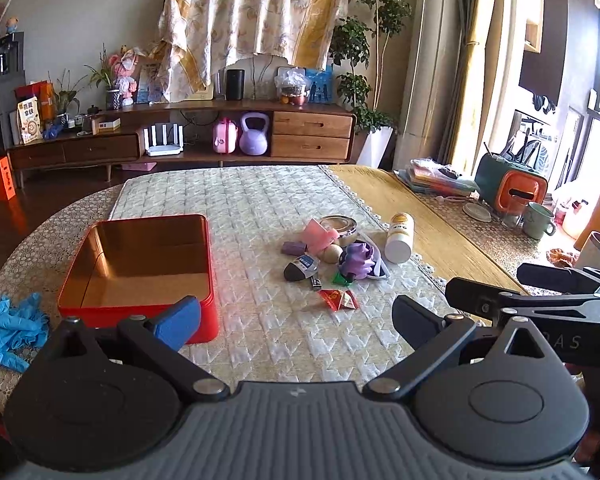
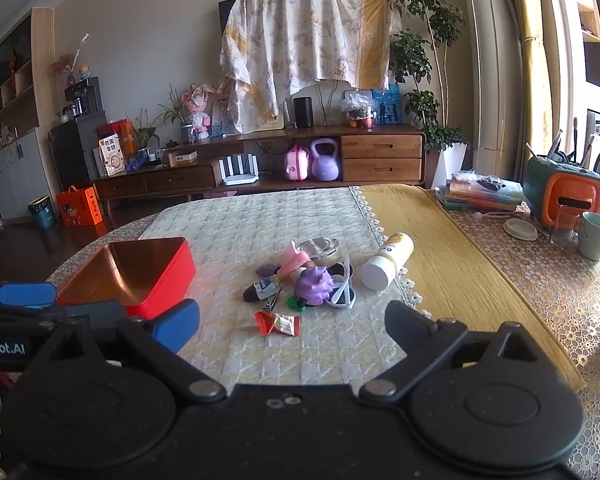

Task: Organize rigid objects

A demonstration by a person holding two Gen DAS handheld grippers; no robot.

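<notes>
Both claws hung wide open and empty: the left gripper [image 1: 296, 316] near the red tin [image 1: 140, 272], the right gripper [image 2: 292, 316] near a red wrapper [image 2: 278, 323]. Beyond lay a cluttered pile with a purple toy [image 2: 312, 285], sunglasses [image 2: 346, 285] and a white bottle [image 2: 386, 262]; blue gloves [image 1: 10, 330] sat far left.

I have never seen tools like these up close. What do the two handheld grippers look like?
Both are matt black. Each has two round discs at its base, from which silver-riveted link bars fan out to two fingers. The left gripper has a ribbed grey body, one blue finger pad and one dark one. The right gripper matches, with a black body. White lettering marks their sides. No cables show.
</notes>
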